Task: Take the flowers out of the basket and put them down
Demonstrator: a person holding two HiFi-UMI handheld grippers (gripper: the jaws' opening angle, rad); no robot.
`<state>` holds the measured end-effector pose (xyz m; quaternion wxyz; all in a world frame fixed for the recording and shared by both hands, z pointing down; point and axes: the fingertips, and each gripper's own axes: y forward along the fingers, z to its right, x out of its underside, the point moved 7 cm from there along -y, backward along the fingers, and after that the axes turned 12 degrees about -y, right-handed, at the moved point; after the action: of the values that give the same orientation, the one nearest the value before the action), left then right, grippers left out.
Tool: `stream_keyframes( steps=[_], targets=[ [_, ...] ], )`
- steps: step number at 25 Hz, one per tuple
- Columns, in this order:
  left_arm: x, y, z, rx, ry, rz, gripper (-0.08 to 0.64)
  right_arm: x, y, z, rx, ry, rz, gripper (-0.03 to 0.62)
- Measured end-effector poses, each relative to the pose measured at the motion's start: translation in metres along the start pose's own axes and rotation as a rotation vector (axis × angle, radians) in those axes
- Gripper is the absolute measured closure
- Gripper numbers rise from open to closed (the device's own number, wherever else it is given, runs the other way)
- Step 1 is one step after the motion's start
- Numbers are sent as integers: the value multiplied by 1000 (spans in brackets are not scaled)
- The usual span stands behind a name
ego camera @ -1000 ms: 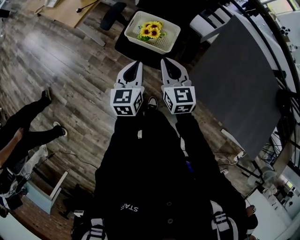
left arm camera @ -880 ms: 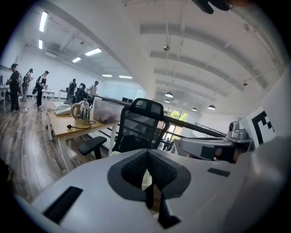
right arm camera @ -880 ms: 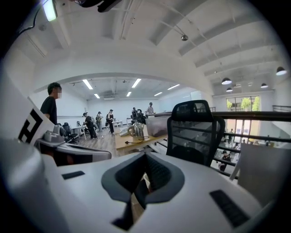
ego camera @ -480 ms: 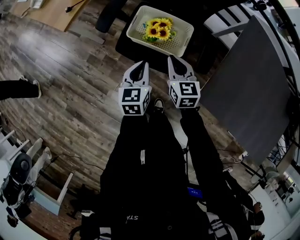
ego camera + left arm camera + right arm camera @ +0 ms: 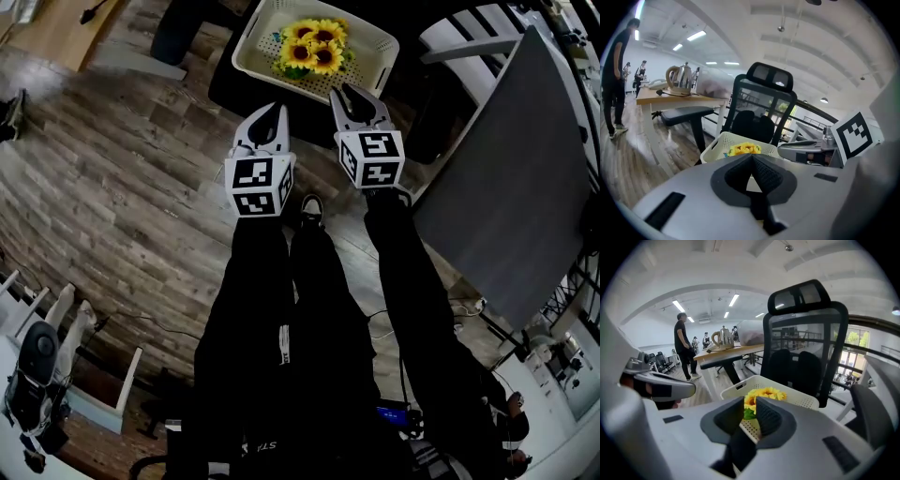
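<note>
Wood floor [image 5: 112,169] below me. The flowers [image 5: 314,47] sat in the basket [image 5: 253,37] just ahead. My left claw [image 5: 272,110] was pinched together, empty; my right claw [image 5: 346,92] had just been opening a crack, nothing between, likely readying to grab.

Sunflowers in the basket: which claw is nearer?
Right. The right claw, just opening and empty, hovers by the basket's near rim; the left claw hangs further back, left of the sunflowers.

Possibly "STA", upside down, dark clothing [image 5: 265,444]
</note>
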<state>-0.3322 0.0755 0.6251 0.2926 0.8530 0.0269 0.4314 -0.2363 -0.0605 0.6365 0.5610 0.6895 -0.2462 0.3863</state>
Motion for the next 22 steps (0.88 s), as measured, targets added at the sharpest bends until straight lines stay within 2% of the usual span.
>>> stream_keyframes(
  steps=[8,13,15,19,22],
  targets=[
    [7,48,-23,-11,-2,-19,560,32,57,22,-27,-42,-75,456],
    [6,69,-32,-14,-2,-20,560,41,78,30,-34,-51,-84,424],
    [5,74,-34,-12,-1,-21,560,41,85,33,-44,-56,-83,397],
    [5,83,-38,-13,-3,-26,560,44,99,38,-89,-88,-101,300],
    [7,91,-41,-22,-4,-40,560,53,112,44,-128,-100,-140,267]
  ],
)
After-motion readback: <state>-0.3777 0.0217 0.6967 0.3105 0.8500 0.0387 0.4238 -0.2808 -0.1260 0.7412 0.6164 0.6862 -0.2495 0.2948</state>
